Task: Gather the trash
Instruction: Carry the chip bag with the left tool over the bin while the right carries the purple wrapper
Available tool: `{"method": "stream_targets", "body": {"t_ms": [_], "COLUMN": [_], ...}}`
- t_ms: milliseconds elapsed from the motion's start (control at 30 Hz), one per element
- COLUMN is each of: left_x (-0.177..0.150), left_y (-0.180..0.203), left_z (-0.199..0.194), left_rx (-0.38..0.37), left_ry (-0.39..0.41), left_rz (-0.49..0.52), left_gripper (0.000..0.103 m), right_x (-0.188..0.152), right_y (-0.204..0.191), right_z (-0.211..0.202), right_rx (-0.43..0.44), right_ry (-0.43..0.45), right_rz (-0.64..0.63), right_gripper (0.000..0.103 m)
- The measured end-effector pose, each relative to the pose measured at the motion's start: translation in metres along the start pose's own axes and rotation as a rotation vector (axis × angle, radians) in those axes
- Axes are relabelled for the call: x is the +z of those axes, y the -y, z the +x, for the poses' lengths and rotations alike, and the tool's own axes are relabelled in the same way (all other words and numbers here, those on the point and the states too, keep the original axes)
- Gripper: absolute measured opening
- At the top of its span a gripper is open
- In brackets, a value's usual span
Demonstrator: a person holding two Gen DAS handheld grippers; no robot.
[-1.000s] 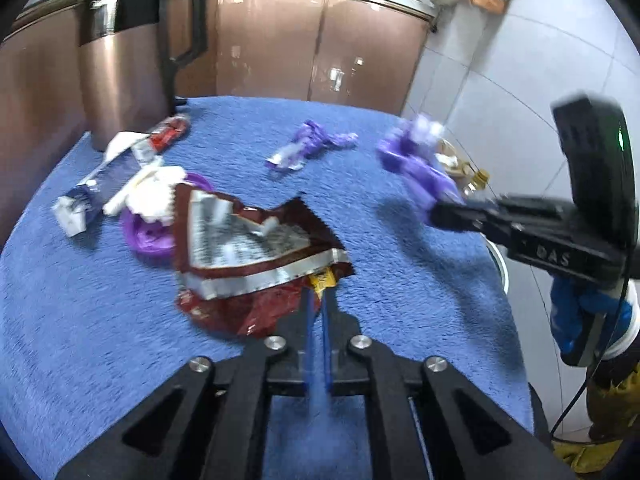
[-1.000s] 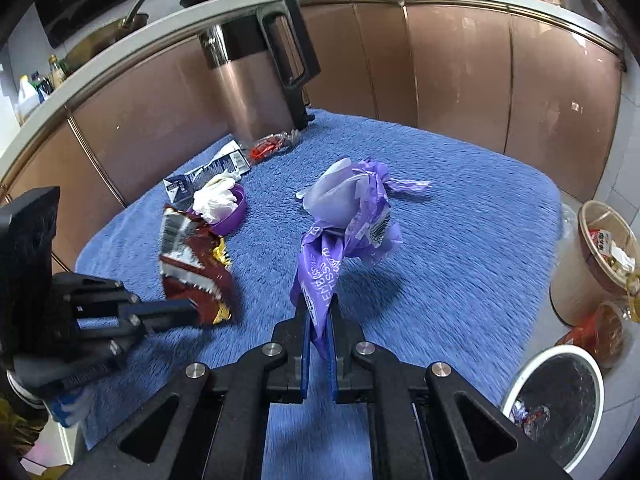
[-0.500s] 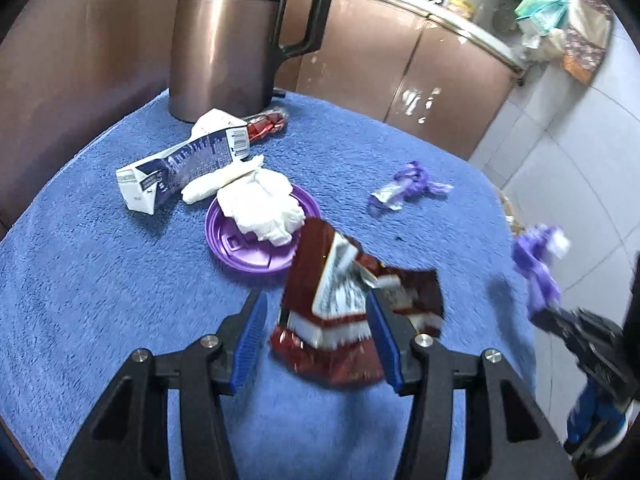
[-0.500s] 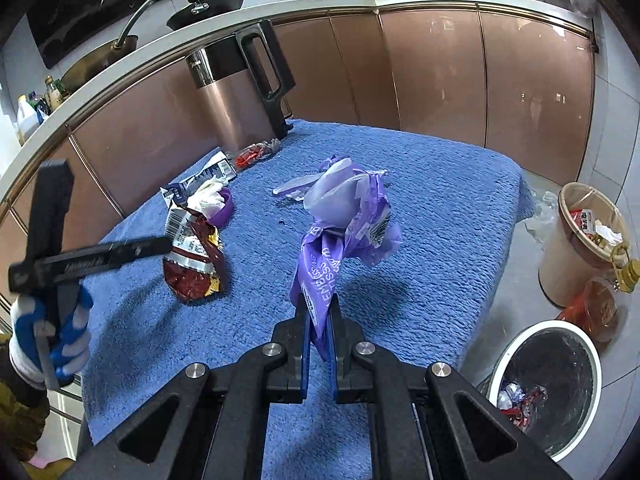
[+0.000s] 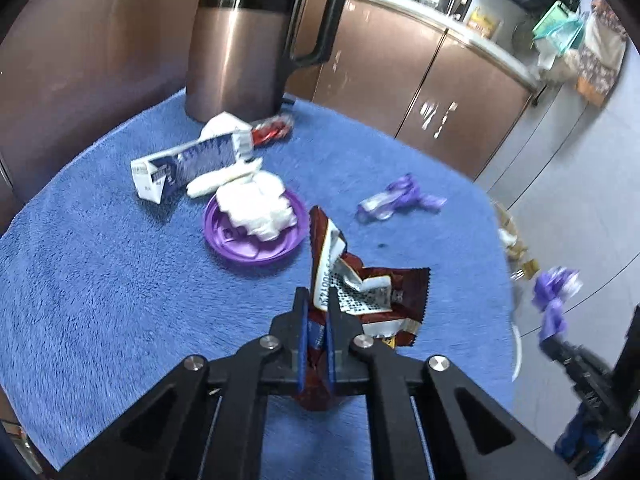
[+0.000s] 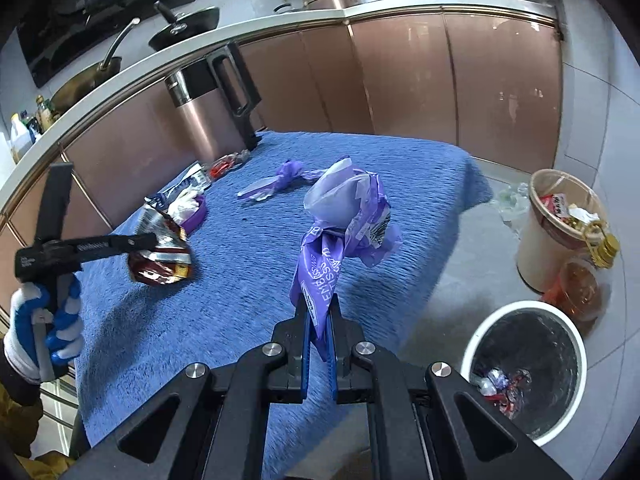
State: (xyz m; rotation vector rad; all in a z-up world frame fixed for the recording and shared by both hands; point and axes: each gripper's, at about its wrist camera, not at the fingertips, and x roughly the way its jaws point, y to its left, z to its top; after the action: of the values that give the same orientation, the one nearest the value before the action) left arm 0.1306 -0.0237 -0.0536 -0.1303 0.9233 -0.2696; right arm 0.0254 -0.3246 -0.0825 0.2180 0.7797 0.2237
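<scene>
My left gripper is closing tight on a crumpled brown snack wrapper, which is pinched between its blue pads. The wrapper hangs just above the blue towel. The right wrist view shows that same wrapper at the left gripper's tip, held by a gloved hand. My right gripper is shut on a purple tissue packet, held upright over the table's right edge. The white-rimmed trash bin stands on the floor below and to the right, with some wrappers inside.
On the towel lie a small purple wrapper, a purple lid with white tissue, a blue-and-white carton and a red wrapper. A copper jug stands behind them. A paper tub and bottle stand beside the bin.
The left gripper opened around the brown wrapper, then shut on it again with a new grip. The right gripper carried the purple packet sideways toward the table edge by the bin.
</scene>
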Motion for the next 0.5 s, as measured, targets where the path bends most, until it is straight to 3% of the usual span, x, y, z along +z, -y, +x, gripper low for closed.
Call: {"method": "stream_targets", "body": {"t_ms": [233, 500], "left_x": [0.002, -0.002], "left_y": [0.071, 0.182], "left_z": [-0.021, 0.012], "left_rx": [-0.127, -0.246], "left_ry": [0.028, -0.028], "left_rz": [0.078, 0.236], "left_gripper": [0.006, 0.006], "right_x": [-0.018, -0.041], "right_y": [0.048, 0.113], "right_z": [-0.025, -0.047], "right_rx": [-0.069, -0.223], "right_ry": [0.026, 0.032], "right_rz": [0.117, 0.253], "right_gripper": [0.007, 0.007]}}
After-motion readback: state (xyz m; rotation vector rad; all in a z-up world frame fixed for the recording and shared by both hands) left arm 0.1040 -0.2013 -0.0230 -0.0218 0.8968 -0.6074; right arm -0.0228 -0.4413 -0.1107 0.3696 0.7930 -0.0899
